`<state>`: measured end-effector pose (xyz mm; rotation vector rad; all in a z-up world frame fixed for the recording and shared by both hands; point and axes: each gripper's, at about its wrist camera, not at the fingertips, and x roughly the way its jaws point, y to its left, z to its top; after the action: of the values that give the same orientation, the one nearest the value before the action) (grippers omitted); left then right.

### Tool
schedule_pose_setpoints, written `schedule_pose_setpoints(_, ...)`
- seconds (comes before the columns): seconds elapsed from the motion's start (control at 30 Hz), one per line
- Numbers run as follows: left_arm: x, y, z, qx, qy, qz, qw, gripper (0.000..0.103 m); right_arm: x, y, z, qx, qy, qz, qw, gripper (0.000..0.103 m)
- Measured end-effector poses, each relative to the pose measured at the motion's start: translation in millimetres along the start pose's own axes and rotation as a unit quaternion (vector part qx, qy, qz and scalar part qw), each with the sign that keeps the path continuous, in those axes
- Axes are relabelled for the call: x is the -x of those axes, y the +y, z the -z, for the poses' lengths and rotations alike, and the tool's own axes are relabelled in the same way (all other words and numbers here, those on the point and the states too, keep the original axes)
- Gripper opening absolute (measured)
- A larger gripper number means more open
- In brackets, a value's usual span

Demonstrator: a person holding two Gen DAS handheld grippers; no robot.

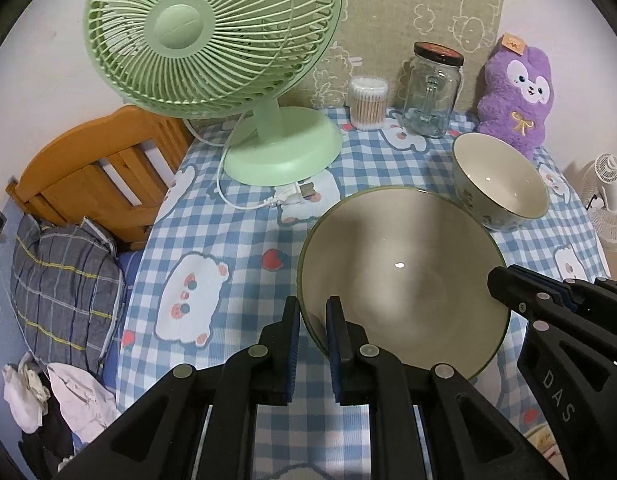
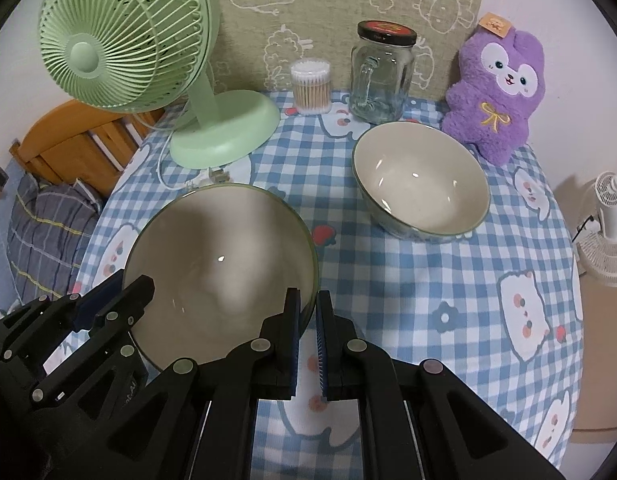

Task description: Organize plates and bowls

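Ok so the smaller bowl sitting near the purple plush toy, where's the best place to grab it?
Probably by its rim. The smaller bowl stands upright and open on the tablecloth, so one finger can go inside the thin wall and one outside. Come from above at the near side: the plush toy and glass jar crowd its far side.

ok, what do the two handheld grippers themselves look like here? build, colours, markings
Both match: the left gripper and right gripper are black plastic with cut-out triangular webbing, round silver-grey rivet heads at the pivots, and blue ribbed pads on the fingers' inner faces. The right gripper, seen in the left wrist view, carries embossed lettering reading "DAS". No cables, sleeves or hands are visible.
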<state>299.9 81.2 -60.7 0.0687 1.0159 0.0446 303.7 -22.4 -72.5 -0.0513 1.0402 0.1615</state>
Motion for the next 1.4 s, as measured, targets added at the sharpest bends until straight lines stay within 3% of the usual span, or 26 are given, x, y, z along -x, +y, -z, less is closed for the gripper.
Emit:
schedule_pose_setpoints(0.3, 25, 7, 19, 0.007, -0.005, 0.012, 0.9999, 0.010, 22, 3, 20, -0.003, -0.001, -0.017, 1.000, 0.009)
schedule_pose_setpoints(0.93, 77, 11, 60, 0.014, -0.026, 0.007, 0.9996, 0.010, 77, 19, 63, 0.023, -0.025, -0.008, 0.999, 0.009)
schedule_pose_setpoints(1.4, 104, 25, 91, 0.029, -0.018, 0.018, 0.9992, 0.009, 102, 35, 99, 0.039, -0.021, -0.016, 0.999, 0.009)
